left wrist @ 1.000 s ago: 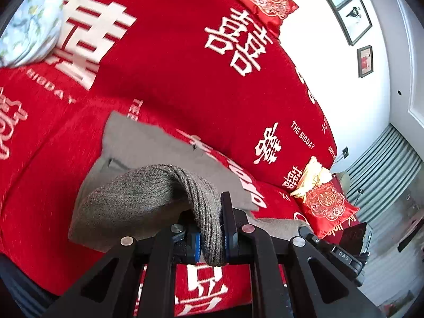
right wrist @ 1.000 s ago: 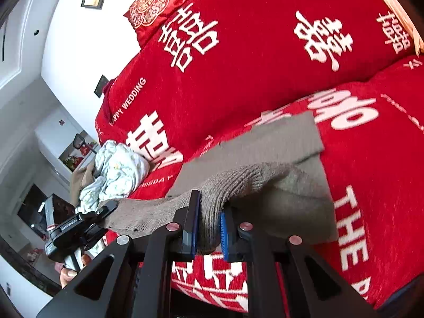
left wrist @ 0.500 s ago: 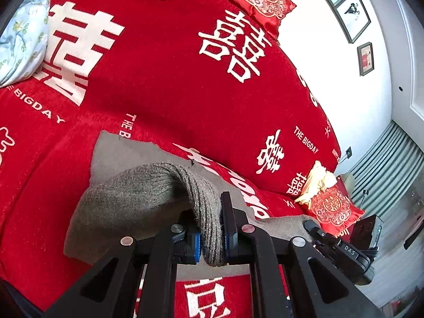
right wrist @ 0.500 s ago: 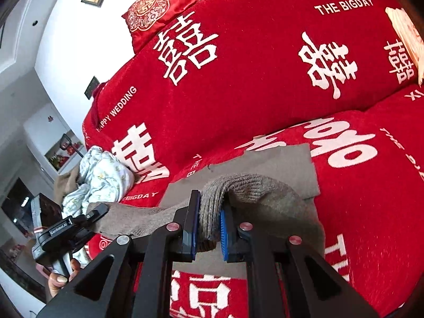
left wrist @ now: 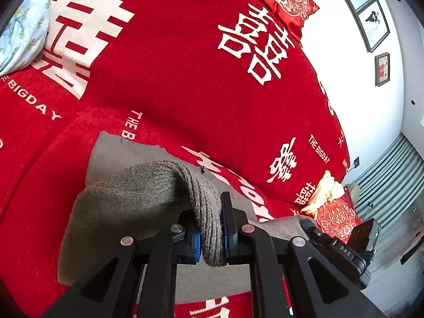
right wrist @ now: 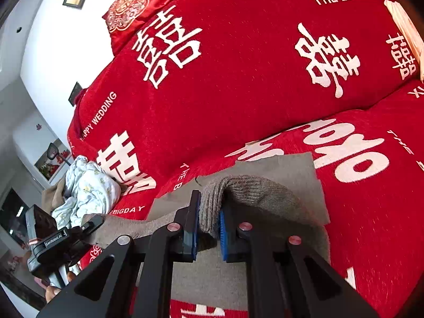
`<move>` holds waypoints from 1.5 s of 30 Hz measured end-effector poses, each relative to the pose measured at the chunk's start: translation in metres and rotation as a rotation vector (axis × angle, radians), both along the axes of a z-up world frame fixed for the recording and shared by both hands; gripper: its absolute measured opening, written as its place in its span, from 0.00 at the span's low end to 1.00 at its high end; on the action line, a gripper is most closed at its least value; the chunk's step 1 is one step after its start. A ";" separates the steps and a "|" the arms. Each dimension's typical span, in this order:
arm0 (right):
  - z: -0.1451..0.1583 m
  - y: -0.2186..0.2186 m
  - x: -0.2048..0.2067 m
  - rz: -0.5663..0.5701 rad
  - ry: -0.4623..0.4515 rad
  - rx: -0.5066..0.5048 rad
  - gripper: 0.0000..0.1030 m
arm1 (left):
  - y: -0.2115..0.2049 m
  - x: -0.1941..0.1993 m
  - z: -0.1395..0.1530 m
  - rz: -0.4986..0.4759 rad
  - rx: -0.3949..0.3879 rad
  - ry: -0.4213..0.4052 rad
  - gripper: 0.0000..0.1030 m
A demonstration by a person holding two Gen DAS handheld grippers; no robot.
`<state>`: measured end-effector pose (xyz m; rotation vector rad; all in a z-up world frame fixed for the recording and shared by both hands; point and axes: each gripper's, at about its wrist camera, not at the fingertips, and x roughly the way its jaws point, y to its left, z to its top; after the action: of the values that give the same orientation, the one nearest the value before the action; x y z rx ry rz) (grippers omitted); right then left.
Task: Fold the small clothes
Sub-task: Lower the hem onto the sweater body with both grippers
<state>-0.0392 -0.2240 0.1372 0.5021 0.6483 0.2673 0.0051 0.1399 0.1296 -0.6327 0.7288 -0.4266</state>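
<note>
Grey ribbed knit is bunching between the fingers of both claws: I am pinching one near corner of the small grey garment [left wrist: 137, 198] in the left claw [left wrist: 211, 234] and the other in the right claw [right wrist: 208, 228], each closed tight on a thick fold of it. The garment is lying on the red sofa seat [left wrist: 34, 185] with its far part flat and its near edge lifted into a hump. I am judging that I am holding both corners so the edge carries over evenly onto the far half.
</note>
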 end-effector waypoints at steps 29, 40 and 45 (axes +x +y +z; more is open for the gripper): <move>-0.051 -0.007 0.099 -0.046 0.156 -0.029 0.13 | -0.016 0.102 -0.049 -0.013 0.044 0.149 0.12; -0.097 -0.012 0.144 -0.086 0.273 -0.016 0.13 | -0.020 0.152 -0.097 -0.005 0.076 0.255 0.13; -0.113 -0.016 0.155 -0.090 0.317 0.023 0.16 | -0.018 0.167 -0.115 -0.006 0.085 0.325 0.52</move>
<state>0.1155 -0.2398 0.0241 0.6008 0.9285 0.1099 0.1718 0.1219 0.0141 -0.6266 1.0523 -0.2993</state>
